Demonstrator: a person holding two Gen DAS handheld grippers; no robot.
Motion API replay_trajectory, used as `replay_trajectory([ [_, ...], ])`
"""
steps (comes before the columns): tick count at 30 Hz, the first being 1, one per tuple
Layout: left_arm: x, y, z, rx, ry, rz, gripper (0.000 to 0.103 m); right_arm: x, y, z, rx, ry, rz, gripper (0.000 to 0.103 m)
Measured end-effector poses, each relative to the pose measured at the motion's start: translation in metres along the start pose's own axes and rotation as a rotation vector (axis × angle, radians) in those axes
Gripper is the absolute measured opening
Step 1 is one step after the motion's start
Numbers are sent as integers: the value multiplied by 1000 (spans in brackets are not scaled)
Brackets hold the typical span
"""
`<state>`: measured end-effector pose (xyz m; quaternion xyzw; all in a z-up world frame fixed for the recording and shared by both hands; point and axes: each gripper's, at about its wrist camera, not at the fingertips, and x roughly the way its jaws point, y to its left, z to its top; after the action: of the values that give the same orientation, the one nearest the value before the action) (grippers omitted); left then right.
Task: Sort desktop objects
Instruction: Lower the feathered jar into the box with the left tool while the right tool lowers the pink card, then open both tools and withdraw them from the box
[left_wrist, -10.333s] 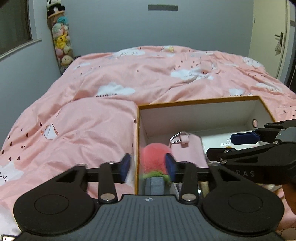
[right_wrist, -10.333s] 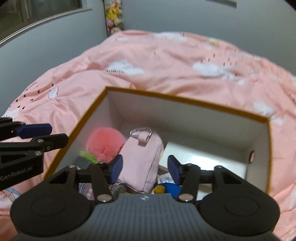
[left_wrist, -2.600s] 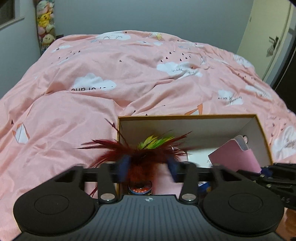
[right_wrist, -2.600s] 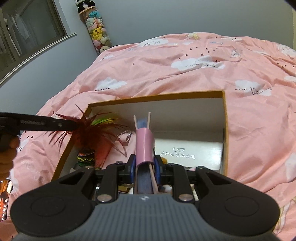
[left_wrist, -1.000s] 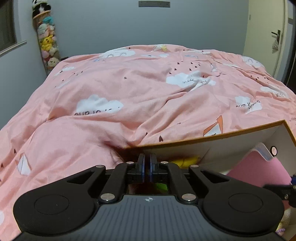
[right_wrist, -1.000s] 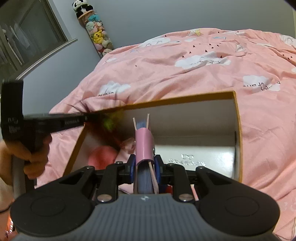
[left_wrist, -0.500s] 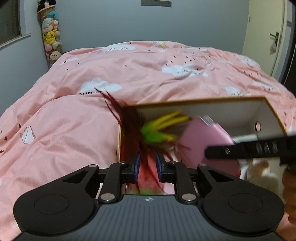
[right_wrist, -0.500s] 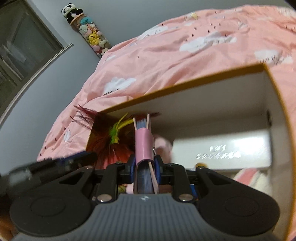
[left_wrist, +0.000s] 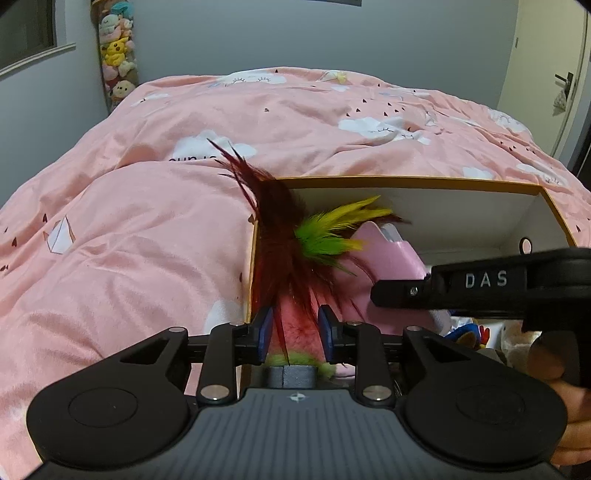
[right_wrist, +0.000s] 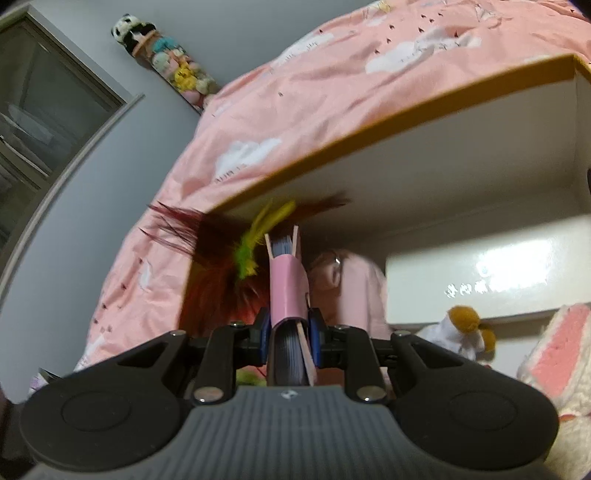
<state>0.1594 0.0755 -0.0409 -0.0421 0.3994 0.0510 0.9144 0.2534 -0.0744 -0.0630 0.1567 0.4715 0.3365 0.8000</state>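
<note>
**Asker:** Two grippers are in view; what is each one doing?

**Describer:** The left gripper (left_wrist: 293, 328) has just been parting its jaws. Dark red strands of the feather toy (left_wrist: 291, 236) run between the blue pads, which no longer press on it. The toy stands at the left end of the open box (left_wrist: 406, 181), its plumes fanning up toward twelve o'clock over the rim, its yellow-green tuft pointing to two o'clock. The right gripper (right_wrist: 290, 334) is clamped on a pink booklet (right_wrist: 286, 286), held upright on edge, spine toward the camera.

**Asker:** Where is that booklet relative to the box?

**Describer:** Inside the box opening, just right of the feathers. A pink pouch (right_wrist: 354, 291) lies at one o'clock of it, and a long white case (right_wrist: 487, 269) sits at three o'clock. A pink pom-pom (left_wrist: 295, 325) lies under the left jaws.

**Asker:** Which step is this?

**Describer:** It looks like the placing step: the feather toy is being let go, the booklet not yet. Next, the left gripper probably needs to draw back without snagging the plumes, while the right one lowers the booklet into the gap before releasing.
</note>
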Motion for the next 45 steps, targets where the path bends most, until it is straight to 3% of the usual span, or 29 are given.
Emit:
replay_trajectory([
  [2, 0, 0, 0, -5, 3, 0, 32, -1, 4, 0, -31, 2, -22, 26],
  [5, 1, 1, -1, -8, 8, -1, 32, -4, 13, -2, -119, -7, -128, 34],
  [13, -1, 2, -2, -16, 10, 1, 35, -18, 11, -4, -173, -20, -197, 36],
  [17, -1, 4, -4, -31, 15, -6, 35, -23, 13, -9, -195, -8, -182, 36],
  [22, -4, 3, -4, -35, 9, -5, 36, -15, 17, -15, -226, 24, -172, 27],
  [24, -8, 2, -4, -35, 0, -7, 40, -8, 16, -17, -231, 55, -198, 26],
  [25, -10, 1, -5, -34, -6, -7, 49, -5, 14, -18, -224, 65, -202, 26],
  [27, -13, 0, -6, -38, -16, -15, 51, -7, 15, -19, -226, 65, -200, 26],
  [33, -24, -6, -10, -50, -40, -17, 63, -27, 27, -23, -288, -4, -195, 29],
  [38, -40, -12, -14, -47, -84, 3, 75, -54, 30, -30, -338, -86, -241, 45],
  [43, -58, -22, -20, -30, -155, 39, 78, -89, 30, -38, -365, -188, -286, 71],
  [45, -66, -26, -23, -34, -201, 52, 78, -102, 30, -43, -382, -233, -305, 75],
])
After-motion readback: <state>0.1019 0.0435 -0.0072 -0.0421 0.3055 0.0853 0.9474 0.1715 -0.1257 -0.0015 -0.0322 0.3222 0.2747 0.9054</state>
